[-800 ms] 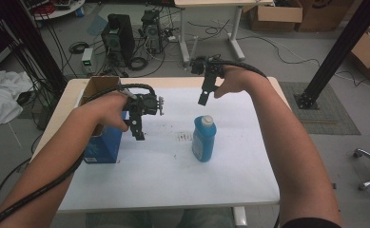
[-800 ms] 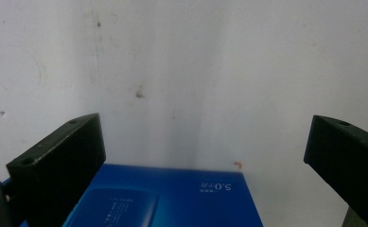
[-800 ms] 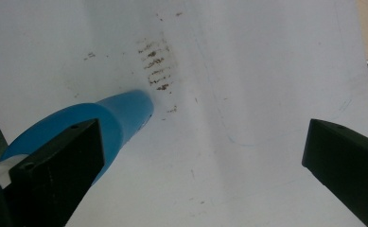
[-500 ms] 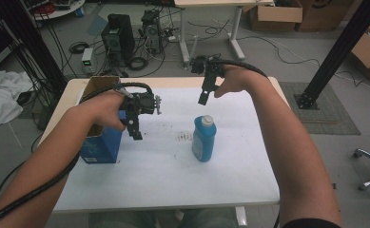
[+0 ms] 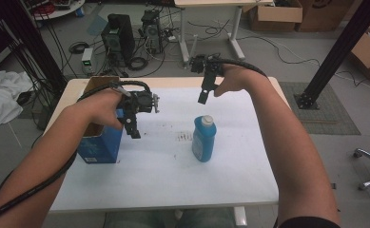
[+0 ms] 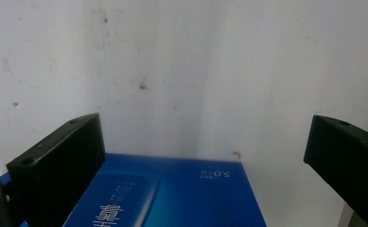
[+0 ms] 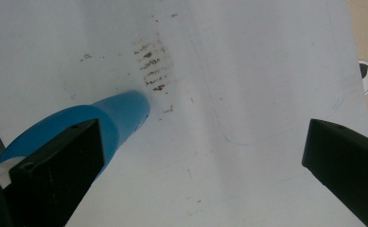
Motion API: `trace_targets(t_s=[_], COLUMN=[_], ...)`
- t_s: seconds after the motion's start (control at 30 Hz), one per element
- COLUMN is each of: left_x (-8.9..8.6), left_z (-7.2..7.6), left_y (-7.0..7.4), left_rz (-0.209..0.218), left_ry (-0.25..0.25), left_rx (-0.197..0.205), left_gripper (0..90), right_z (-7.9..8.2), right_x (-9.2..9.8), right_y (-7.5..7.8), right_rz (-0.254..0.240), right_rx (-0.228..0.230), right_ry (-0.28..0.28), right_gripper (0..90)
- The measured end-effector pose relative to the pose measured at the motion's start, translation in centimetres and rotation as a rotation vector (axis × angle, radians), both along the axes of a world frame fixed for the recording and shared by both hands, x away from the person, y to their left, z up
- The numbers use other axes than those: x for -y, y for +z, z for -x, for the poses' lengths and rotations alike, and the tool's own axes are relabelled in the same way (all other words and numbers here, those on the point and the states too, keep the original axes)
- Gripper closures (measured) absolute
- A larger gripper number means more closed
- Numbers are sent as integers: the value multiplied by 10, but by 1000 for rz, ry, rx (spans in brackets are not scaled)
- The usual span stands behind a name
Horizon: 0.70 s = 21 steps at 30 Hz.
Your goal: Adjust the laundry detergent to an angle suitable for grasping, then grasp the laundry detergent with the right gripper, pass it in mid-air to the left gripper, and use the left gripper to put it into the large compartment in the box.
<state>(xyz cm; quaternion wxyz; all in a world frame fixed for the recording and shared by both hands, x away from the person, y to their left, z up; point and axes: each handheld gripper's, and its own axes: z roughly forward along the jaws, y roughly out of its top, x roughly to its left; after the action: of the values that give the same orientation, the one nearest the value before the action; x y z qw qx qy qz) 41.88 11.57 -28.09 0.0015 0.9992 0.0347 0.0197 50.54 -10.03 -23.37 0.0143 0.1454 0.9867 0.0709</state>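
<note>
Both grippers released, nothing held. Left gripper [image 5: 134, 126] hovers just beside the open blue box [image 5: 99, 142] at counter [image 5: 163, 175] left. Right gripper [image 5: 203, 94] hangs above the upright blue bottle [image 5: 204, 138], mid-counter, not touching.

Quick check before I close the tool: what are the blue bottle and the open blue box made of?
Blue bottle: looks like smooth, slightly glossy plastic, uniform blue with a white cap. Blue box: likely printed cardboard; brown raw board shows inside the open top, and the printed blue face has a light sheen.
</note>
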Motion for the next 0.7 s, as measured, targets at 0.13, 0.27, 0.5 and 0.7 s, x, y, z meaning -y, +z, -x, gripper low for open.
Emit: trace_targets(t_s=[0.13,0.27,0.5,0.7], left_x=[0,0,1,-2], left_z=[1,2,2,6], left_y=[1,-1,0,3], left_rz=[-6,-7,4,1], left_ry=[-1,-3,-8,-10], left_rx=[3,-1,1,8], left_gripper=[1,1,1,1], right_z=[0,3,2,7], right_x=[1,0,-1,4], right_y=[0,0,-1,7], right_rz=[1,12,17,-96], right_rx=[1,5,15,30], right_ry=[-6,-5,-15,-53], right_gripper=[0,0,0,0])
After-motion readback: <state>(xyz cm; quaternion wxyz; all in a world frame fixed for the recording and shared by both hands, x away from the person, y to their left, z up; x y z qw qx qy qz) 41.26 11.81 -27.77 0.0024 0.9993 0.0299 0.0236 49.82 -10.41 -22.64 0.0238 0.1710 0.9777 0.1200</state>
